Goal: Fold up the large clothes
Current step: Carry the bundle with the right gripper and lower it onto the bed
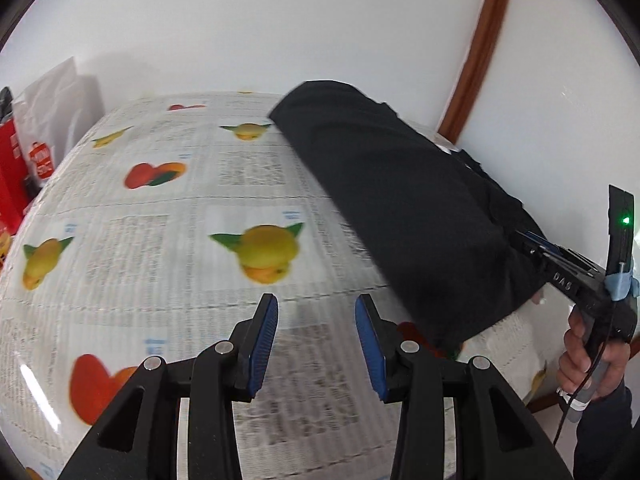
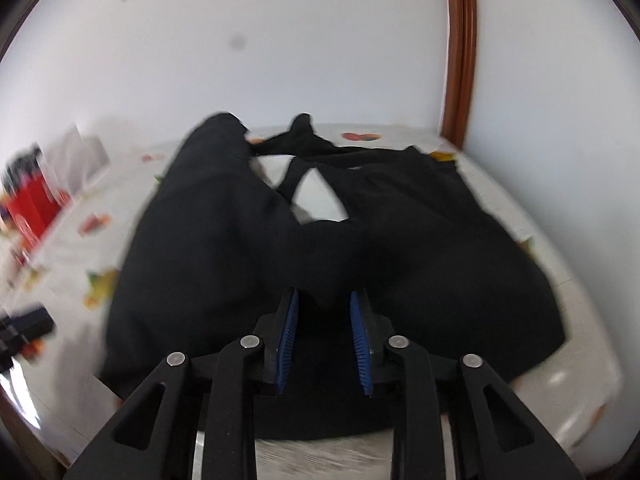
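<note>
A large black garment (image 2: pixel 248 240) lies spread over the table, two black lobes with thin straps at its far end. In the right wrist view my right gripper (image 2: pixel 325 320) is closed on a bunched fold of the black cloth between its blue pads. In the left wrist view the same garment (image 1: pixel 400 200) hangs lifted at the right, held by the right gripper (image 1: pixel 532 244), whose handle sits in a hand. My left gripper (image 1: pixel 317 320) is open and empty above the fruit-printed tablecloth (image 1: pixel 160 240), left of the garment.
A red box (image 1: pixel 10 168) and a white plastic bag (image 1: pixel 56 120) stand at the table's far left by the white wall. A brown door frame (image 1: pixel 484 40) runs up the right. The table's right edge (image 2: pixel 592 320) is close to the garment.
</note>
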The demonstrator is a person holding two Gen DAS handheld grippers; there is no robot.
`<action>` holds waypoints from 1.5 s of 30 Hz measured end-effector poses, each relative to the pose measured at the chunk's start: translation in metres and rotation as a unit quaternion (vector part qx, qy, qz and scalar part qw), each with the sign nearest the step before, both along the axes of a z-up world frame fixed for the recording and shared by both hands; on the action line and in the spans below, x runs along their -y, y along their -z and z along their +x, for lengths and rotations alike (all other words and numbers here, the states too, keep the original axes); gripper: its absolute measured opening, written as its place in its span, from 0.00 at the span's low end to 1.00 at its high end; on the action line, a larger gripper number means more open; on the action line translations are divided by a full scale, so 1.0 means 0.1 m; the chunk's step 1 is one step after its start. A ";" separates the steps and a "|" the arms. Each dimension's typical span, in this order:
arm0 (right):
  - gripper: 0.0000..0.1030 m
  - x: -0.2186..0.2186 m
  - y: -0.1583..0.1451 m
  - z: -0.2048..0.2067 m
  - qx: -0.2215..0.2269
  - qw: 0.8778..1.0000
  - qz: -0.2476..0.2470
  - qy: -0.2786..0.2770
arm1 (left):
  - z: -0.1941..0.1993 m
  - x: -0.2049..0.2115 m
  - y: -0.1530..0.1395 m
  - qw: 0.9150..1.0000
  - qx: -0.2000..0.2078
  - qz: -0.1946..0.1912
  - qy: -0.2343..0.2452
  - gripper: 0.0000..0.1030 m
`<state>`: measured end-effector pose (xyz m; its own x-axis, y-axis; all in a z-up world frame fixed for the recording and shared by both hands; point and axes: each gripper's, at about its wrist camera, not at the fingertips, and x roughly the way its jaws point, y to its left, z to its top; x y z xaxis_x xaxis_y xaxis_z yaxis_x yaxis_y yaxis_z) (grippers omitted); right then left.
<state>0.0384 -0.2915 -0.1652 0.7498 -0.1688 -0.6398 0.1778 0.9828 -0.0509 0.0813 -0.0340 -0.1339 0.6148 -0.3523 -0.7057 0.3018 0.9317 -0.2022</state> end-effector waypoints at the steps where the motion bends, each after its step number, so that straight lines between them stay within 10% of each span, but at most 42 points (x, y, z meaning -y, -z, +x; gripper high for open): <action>1: 0.30 0.05 0.00 -0.06 -0.001 1.000 -0.010 -0.001 | -0.01 0.08 0.01 1.000 -0.002 0.000 0.006 0.37; 18: 0.43 0.88 0.38 -0.15 -0.068 0.997 -0.016 0.033 | -0.06 0.81 0.20 0.997 -0.028 0.015 0.071 0.37; 26: 0.07 0.96 0.43 -0.01 -0.075 0.997 -0.010 0.007 | -0.05 0.91 0.25 0.997 -0.014 0.030 0.071 0.27; 45: 0.00 -0.01 0.33 0.63 -0.087 0.992 -0.020 -0.094 | 0.11 -0.42 0.19 0.999 0.001 0.028 -0.035 0.10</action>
